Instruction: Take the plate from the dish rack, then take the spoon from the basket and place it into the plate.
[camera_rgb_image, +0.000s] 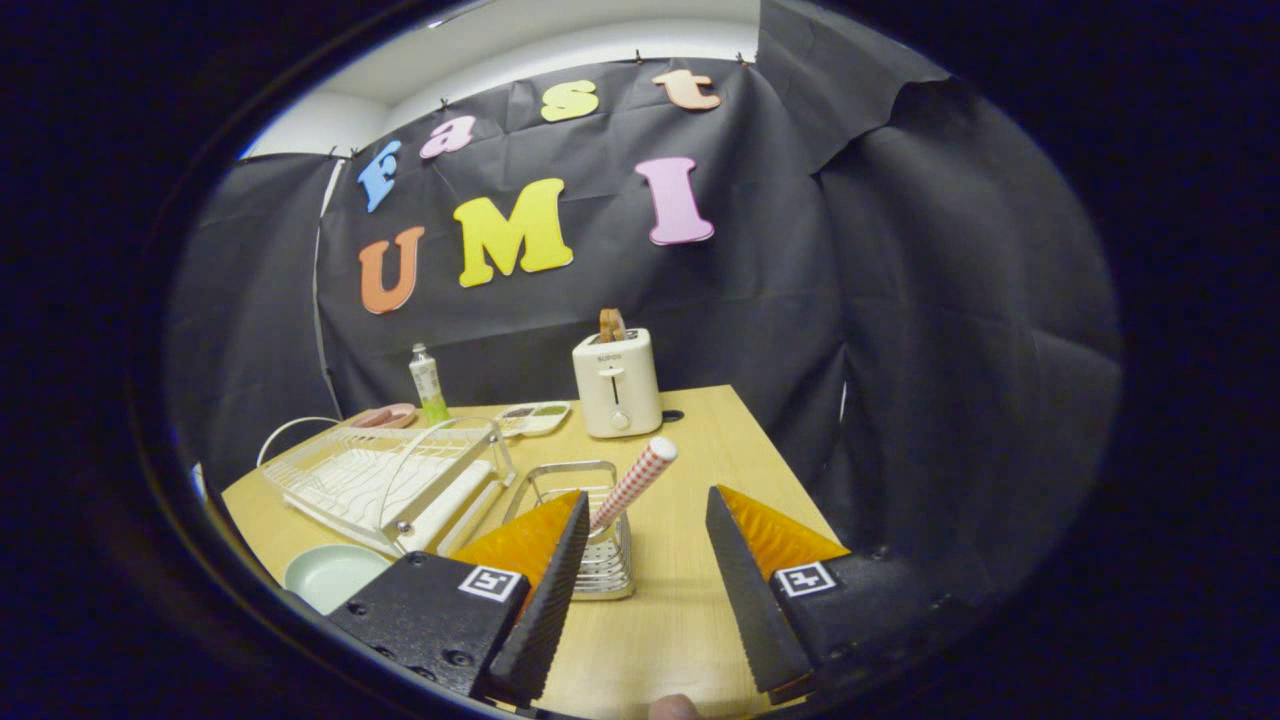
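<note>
Plate (330, 575) pale green, flat on desk (690, 600), just beside near corner of dish rack (385, 480), at 9 o'clock of left tong finger. Spoon (633, 485) with red-checked handle stands tilted toward 1 o'clock in wire basket (590, 530), just ahead of left finger. Tongs (645, 510) wide apart, holding nothing, bare desk between fingers. Beyond basket at 12 o'clock: white toaster (617, 383). At 11 o'clock behind rack: small bottle (428, 383), pink dish (385, 416), compartment tray (532, 417).
</note>
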